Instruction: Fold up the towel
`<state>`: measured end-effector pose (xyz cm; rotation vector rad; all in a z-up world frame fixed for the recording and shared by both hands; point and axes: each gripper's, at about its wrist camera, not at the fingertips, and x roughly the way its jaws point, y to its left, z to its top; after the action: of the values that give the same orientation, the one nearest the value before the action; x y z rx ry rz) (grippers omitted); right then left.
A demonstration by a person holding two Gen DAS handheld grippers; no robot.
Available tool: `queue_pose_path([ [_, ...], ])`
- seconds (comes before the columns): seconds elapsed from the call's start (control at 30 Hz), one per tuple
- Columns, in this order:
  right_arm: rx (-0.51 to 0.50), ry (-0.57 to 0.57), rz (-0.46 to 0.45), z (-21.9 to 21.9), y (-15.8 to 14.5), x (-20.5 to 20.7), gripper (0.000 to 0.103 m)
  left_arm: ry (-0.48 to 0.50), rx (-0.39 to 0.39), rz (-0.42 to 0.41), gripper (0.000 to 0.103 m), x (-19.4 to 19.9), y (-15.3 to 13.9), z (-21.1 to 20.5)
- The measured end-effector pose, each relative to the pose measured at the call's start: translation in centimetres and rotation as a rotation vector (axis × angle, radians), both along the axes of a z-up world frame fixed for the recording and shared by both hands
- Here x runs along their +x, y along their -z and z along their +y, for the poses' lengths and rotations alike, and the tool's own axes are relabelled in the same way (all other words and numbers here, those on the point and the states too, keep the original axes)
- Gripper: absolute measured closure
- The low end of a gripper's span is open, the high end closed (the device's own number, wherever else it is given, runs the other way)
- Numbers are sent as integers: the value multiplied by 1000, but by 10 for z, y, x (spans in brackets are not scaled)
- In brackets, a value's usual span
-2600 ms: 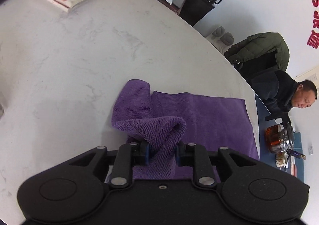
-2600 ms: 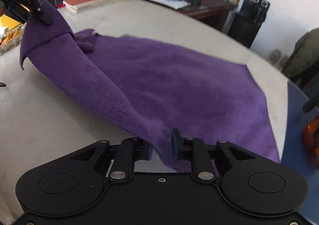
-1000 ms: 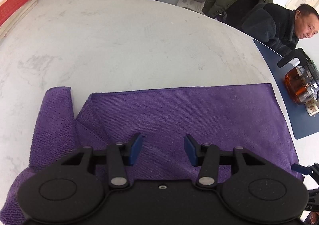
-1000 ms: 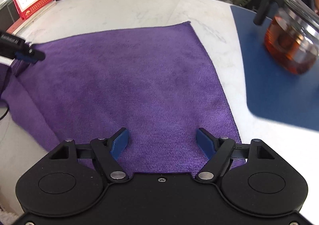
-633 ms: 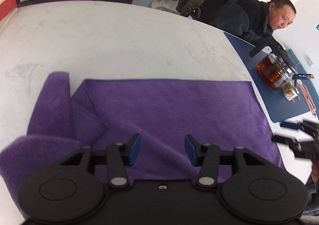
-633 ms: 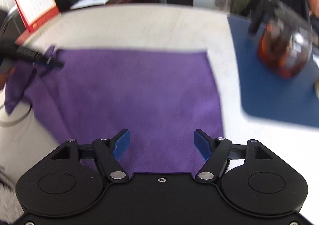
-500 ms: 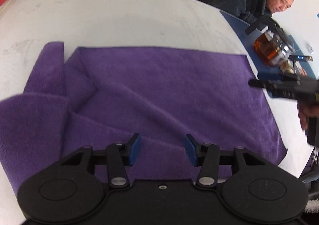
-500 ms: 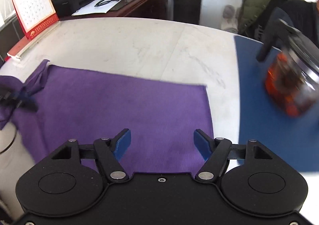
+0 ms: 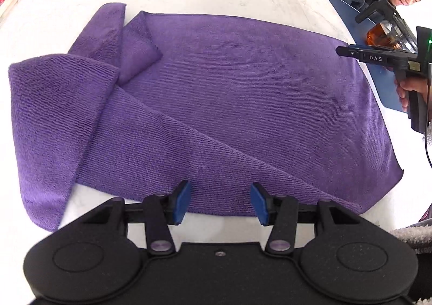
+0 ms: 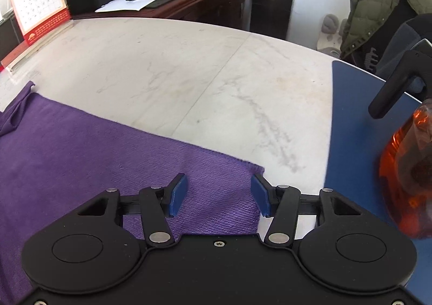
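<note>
The purple towel [image 9: 229, 94] lies on the white table [image 10: 189, 67], its left end rumpled. My left gripper [image 9: 220, 203] hovers spread over the near edge, empty. My right gripper [image 10: 220, 194] is closing over the far right corner; contact appears absent.

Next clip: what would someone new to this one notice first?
The purple towel dominates, spread across the white marble table with its left end bunched and flapped over. Both blue-padded grippers sit over it without gripping: the left gripper at its near edge, the right gripper, jaws closing, at a far corner. A glass teapot of amber tea stands on a blue mat at the right.
</note>
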<state>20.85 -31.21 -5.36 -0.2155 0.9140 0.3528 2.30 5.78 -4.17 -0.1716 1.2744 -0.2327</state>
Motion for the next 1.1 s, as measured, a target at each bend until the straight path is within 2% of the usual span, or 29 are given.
queue_pose_path([
  [0.07, -13, 2, -27, 3, -6, -7, 53, -4, -3, -28, 57, -4, -7, 0],
  [0.17, 61, -20, -55, 15, -24, -33, 53, -34, 2, -103, 57, -7, -25, 9],
  [0.23, 93, -82, -43, 35, -27, -59, 53, -62, 28, -172, 57, -5, -37, 19],
  [0.33, 70, -174, -7, 67, -18, -87, 53, -36, 159, -269, 57, 8, -45, 23],
  [0.43, 22, -226, 26, 89, -2, -110, 53, 69, 334, -347, 57, 28, -41, 9],
  [0.5, 8, -233, 43, 95, 4, -115, 52, 135, 411, -364, 57, 37, -34, 8],
  [0.6, 1, -229, 45, 100, 4, -117, 50, 213, 471, -344, 56, 53, -16, 13],
  [0.7, -5, -214, 51, 101, 4, -113, 48, 228, 477, -286, 57, 64, 3, 20],
  [0.8, -12, -200, 55, 102, 4, -111, 44, 197, 416, -242, 69, 59, 7, 38],
  [0.87, -15, -191, 58, 103, 4, -111, 43, 138, 349, -233, 80, 55, 4, 52],
  [0.97, -21, -184, 67, 103, 3, -110, 42, 33, 318, -246, 90, 46, -8, 75],
  [1.07, -25, -182, 76, 103, 3, -108, 41, -142, 269, -265, 91, 32, -26, 112],
  [1.1, -26, -181, 78, 103, 3, -107, 41, -215, 231, -272, 91, 26, -33, 128],
])
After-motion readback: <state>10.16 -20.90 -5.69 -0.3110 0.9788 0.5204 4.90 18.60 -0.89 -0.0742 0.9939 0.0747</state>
